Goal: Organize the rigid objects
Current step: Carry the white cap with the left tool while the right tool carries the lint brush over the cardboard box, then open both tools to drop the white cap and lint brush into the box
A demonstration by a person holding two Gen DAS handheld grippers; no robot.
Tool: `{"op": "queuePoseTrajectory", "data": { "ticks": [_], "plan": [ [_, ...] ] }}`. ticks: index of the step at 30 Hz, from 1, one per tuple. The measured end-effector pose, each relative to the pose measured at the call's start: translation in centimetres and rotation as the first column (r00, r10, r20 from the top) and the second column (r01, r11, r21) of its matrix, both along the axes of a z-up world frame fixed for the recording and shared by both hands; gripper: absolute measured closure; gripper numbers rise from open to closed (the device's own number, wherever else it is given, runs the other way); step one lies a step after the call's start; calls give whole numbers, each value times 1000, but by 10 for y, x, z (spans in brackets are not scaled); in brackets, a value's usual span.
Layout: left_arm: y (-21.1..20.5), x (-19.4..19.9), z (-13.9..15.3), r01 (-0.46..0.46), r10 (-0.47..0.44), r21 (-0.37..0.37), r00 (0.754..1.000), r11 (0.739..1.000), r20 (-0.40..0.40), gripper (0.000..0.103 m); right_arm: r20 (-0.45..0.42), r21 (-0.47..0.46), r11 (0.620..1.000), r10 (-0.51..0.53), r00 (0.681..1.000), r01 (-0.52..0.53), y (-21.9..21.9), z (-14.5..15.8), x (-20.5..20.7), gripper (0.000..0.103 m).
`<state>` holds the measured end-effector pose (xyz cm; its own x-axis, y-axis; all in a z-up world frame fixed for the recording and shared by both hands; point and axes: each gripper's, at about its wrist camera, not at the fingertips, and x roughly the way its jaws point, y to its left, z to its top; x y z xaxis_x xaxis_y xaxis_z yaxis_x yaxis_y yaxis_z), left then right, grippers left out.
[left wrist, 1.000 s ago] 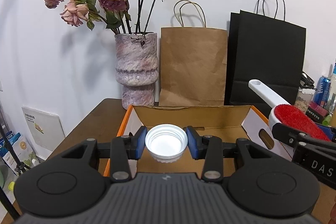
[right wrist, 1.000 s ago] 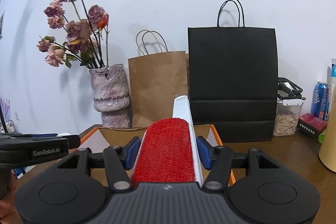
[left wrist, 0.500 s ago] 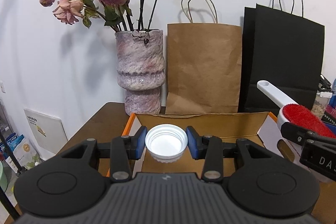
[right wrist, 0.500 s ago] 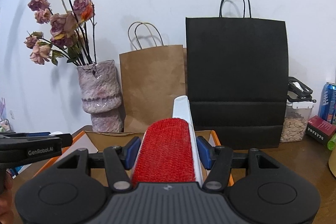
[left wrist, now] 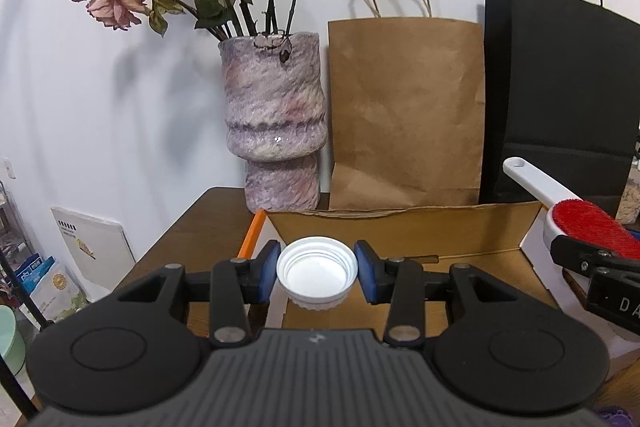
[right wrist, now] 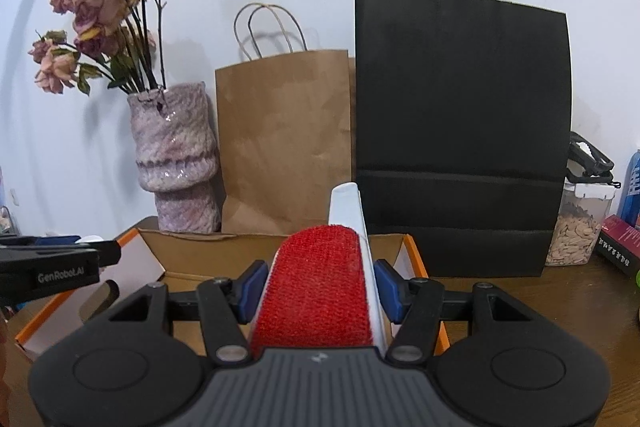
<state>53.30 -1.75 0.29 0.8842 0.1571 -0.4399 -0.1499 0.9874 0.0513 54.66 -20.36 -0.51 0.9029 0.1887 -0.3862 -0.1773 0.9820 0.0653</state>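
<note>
My left gripper [left wrist: 317,274] is shut on a white screw cap [left wrist: 317,271], hollow side up, above the left part of an open cardboard box [left wrist: 404,231] with orange edges. In the right wrist view my right gripper [right wrist: 316,287] is shut on a lint brush [right wrist: 320,283] with a red pad and a white handle that points away over the same box [right wrist: 208,255]. The brush [left wrist: 576,223] and the right gripper show at the right edge of the left wrist view. The left gripper [right wrist: 60,259] shows at the left edge of the right wrist view.
Behind the box stand a mottled pink vase [left wrist: 276,115] with dried roses, a brown paper bag [left wrist: 404,107] and a black paper bag [right wrist: 460,131] against the wall. A jar of seeds [right wrist: 576,227], a dark red box [right wrist: 620,243] and a can are on the table at the right.
Both grippers have moved forward toward the box and the wall and slightly down; the vase and bags look bigger. Each grip is unchanged.
</note>
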Motion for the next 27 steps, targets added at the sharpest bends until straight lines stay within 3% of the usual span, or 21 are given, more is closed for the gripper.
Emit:
{"op": "queuePoseTrajectory", "data": {
  "ticks": [7,8,9,10,11,15,18,27],
  "plan": [
    [-1,3,-3,-3,3,14,1000,1000,-26,58,-37,-4,1000,1,999,-1,0,-6,10,45],
    [-2,3,-3,-3,3,17,1000,1000,-27,49,-44,-9,1000,-7,999,7,0,-7,11,40],
    [-2,3,-4,-7,7,19,1000,1000,-27,43,-42,-20,1000,-18,999,18,1,-8,11,22],
    [-2,2,-4,-15,16,24,1000,1000,-25,31,-38,-32,999,-33,999,32,1,-8,11,13],
    [-2,2,-4,-21,22,30,1000,999,-19,26,-29,-36,999,-39,999,37,1,-8,10,7],
    [-1,2,-2,-36,37,33,999,999,-15,6,-15,-36,999,-41,999,40,-1,-5,7,7],
    [-1,0,-1,-39,39,37,999,999,-5,4,-14,-43,998,-49,999,49,-1,-4,6,2],
    [-3,-2,0,-34,34,42,999,999,3,0,-12,-49,998,-52,999,51,-2,-2,4,0]
  ]
}}
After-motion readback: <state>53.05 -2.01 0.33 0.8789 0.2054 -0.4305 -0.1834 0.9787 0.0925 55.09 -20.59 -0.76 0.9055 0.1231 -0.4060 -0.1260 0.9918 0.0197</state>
